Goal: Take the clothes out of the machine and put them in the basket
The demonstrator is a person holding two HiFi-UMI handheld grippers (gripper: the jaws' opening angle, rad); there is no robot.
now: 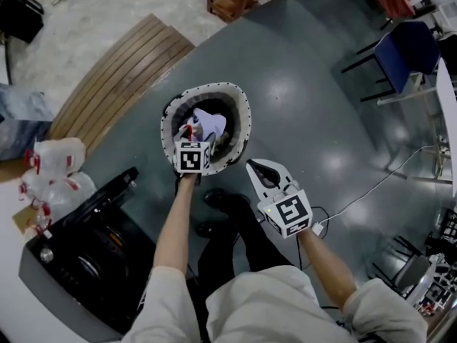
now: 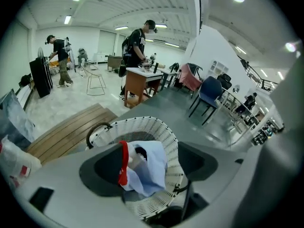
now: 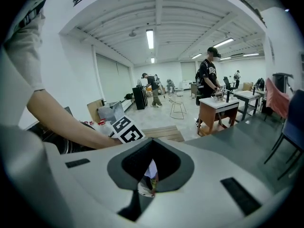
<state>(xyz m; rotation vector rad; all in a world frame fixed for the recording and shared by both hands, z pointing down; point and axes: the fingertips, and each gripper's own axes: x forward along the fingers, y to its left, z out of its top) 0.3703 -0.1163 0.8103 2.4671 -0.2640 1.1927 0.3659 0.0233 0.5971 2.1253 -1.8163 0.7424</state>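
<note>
On the glossy grey floor (image 1: 307, 120), right in front of the person, sits the basket (image 1: 241, 113). It's a round-ish tub with a white woven wall full of little holes and a dark handle loop on one side. Inside is a crumpled pile of clothes (image 1: 208, 123): a soft light-blue piece with a red strip along one edge, plus something darker underneath.

The washing machine (image 1: 43, 274) is down at the person's lower left. It's a dark boxy top-loader with its lid (image 1: 107, 195) tipped up, and the drum is too dark to see what's in it. A couple of crinkly clear plastic bags (image 1: 53, 159) with red print sit beside it, with a curved slatted wooden platform (image 1: 114, 81) behind.

The left arm is stretched straight forward, bare forearm out. The left gripper (image 1: 196, 148) tilts steeply down over the near rim of the basket. Its jaws are spread wide and gripping nothing; the blue cloth lies just below them in the basket.

The right gripper (image 1: 252, 167) hangs off to the side of the basket, angled less steeply. Its white jaws are pinched to a point and it's empty.
</note>
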